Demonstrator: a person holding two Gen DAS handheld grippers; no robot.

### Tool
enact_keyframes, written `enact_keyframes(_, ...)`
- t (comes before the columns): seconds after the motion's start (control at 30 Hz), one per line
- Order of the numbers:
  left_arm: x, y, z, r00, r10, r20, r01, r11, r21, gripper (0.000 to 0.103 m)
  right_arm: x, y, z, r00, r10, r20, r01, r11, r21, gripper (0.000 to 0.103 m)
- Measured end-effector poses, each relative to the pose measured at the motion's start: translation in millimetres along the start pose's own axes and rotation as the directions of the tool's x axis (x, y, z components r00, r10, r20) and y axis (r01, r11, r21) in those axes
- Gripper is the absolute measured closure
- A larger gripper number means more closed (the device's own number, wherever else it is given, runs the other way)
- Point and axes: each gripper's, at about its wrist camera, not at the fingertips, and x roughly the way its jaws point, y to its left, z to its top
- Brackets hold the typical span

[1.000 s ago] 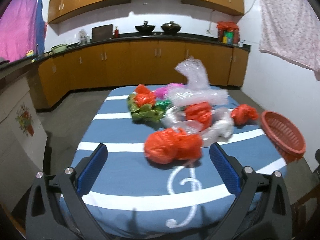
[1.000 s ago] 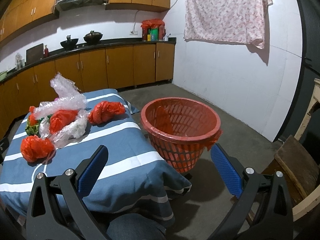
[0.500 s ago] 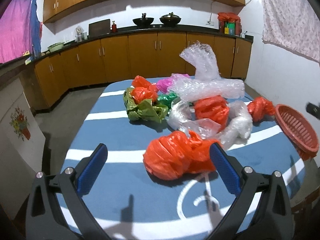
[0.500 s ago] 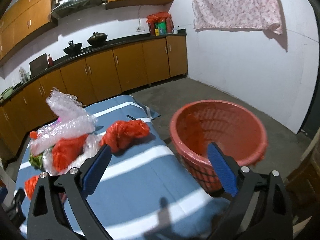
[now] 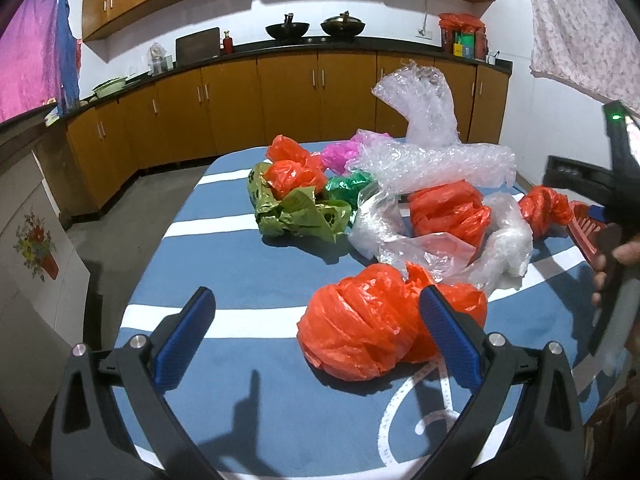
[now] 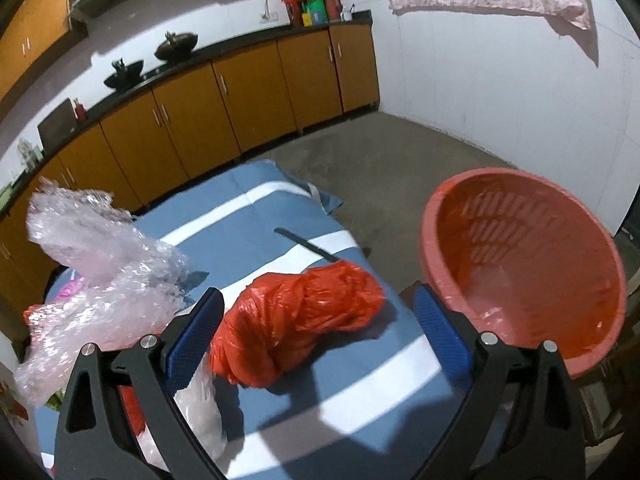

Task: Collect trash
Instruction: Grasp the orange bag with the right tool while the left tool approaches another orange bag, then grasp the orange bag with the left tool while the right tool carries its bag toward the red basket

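Crumpled trash lies on a table under a blue striped cloth (image 5: 224,272): orange plastic bags, clear bubble wrap (image 5: 432,160), a green bag (image 5: 296,212). My left gripper (image 5: 316,292) is open just above the cloth. Its right finger overlaps the nearest orange bag (image 5: 368,336), and the pads do not press on it. My right gripper (image 6: 316,294) is open over the table's right edge, with another orange bag (image 6: 304,328) lying between its fingers, untouched. A red plastic basket (image 6: 540,248) stands on the floor just right of it.
Wooden kitchen cabinets (image 5: 288,100) run along the back wall under a dark counter. A hand (image 5: 616,256) holding the right gripper shows at the right edge of the left wrist view. A thin dark strip (image 6: 308,246) lies on the cloth beyond the bag. Bare grey floor (image 6: 380,160) surrounds the basket.
My left gripper has moved forward and down toward the nearest orange bag. My right gripper has swung left from the basket to over the orange bag at the table's edge.
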Motion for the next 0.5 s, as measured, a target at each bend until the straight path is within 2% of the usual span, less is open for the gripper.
enact_keyframes(0.03,1.4,-0.1,0.2,1.0,-0.001,0.001,0.001,1.0,0.0,0.004,3.5,2.2,-0.6,1.0,-0.004,-0.008,0.003,1.0,-0.009,0.008)
enact_keyframes(0.1,2.4,-0.1,0.9,1.0,-0.005,0.001,0.005,1.0,0.002,0.004,7.8,7.3,-3.3,1.0,0.005,-0.027,-0.006,0.999,-0.042,0.015)
enact_keyframes(0.2,3.8,-0.9,0.5,1.0,-0.013,0.003,0.013,1.0,0.008,0.004,5.5,16.3,-13.1,1.0,0.031,-0.004,-0.031,0.991,-0.127,0.031)
enact_keyframes(0.27,4.6,-1.1,0.0,1.0,-0.022,0.001,0.022,1.0,0.009,0.004,1.6,21.6,-14.9,0.998,0.061,-0.005,-0.061,0.982,-0.177,0.054)
enact_keyframes(0.3,5.0,-1.2,-0.1,1.0,-0.028,-0.001,0.028,1.0,0.008,0.004,-0.6,24.2,-16.8,0.998,0.07,-0.01,-0.07,0.977,-0.199,0.058)
enact_keyframes(0.37,5.2,-1.6,0.1,0.999,-0.042,-0.003,0.042,0.999,0.005,0.004,-3.1,26.2,-18.4,0.996,0.088,-0.012,-0.089,0.971,-0.221,0.075)
enact_keyframes(0.5,3.6,-4.4,3.5,0.997,-0.071,0.003,0.071,0.997,0.003,0.004,-12.4,23.6,-21.0,0.995,0.103,-0.01,-0.103,0.969,-0.223,0.082)
